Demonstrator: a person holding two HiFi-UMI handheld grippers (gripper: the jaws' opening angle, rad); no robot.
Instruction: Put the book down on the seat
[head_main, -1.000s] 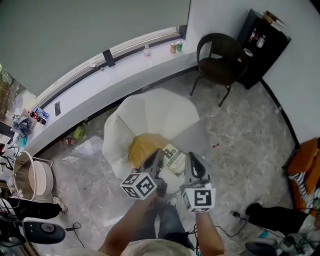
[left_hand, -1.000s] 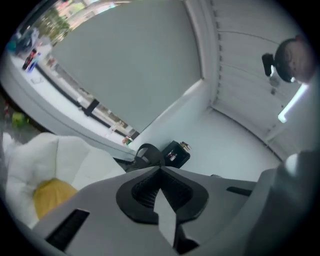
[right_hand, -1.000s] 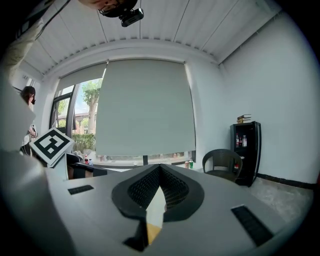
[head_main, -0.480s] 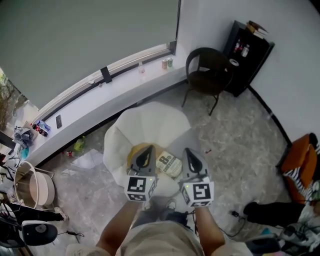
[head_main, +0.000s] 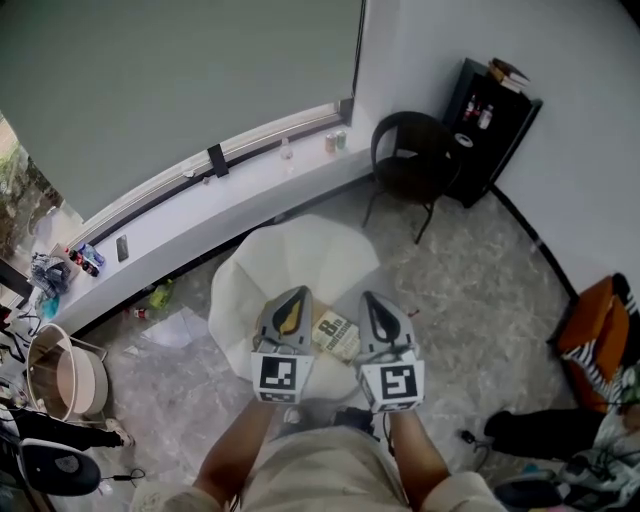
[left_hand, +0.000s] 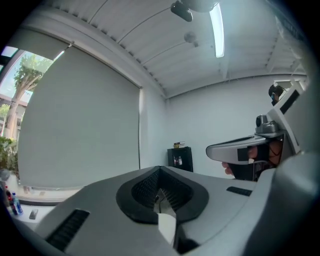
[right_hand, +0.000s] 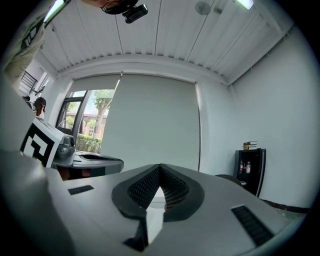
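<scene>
Left tongs (head_main: 291, 294), right tongs (head_main: 371, 298) raised; book (head_main: 338, 334) partly hidden.

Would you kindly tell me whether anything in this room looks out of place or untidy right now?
Mostly the floor below the window ledge: a white sheet and a green item lie loose there. The book lies on the white seat, with nothing odd there.

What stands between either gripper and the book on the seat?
Nothing visible. The book lies uncovered on the seat, seen between the left gripper and right gripper, both shut and empty.
</scene>
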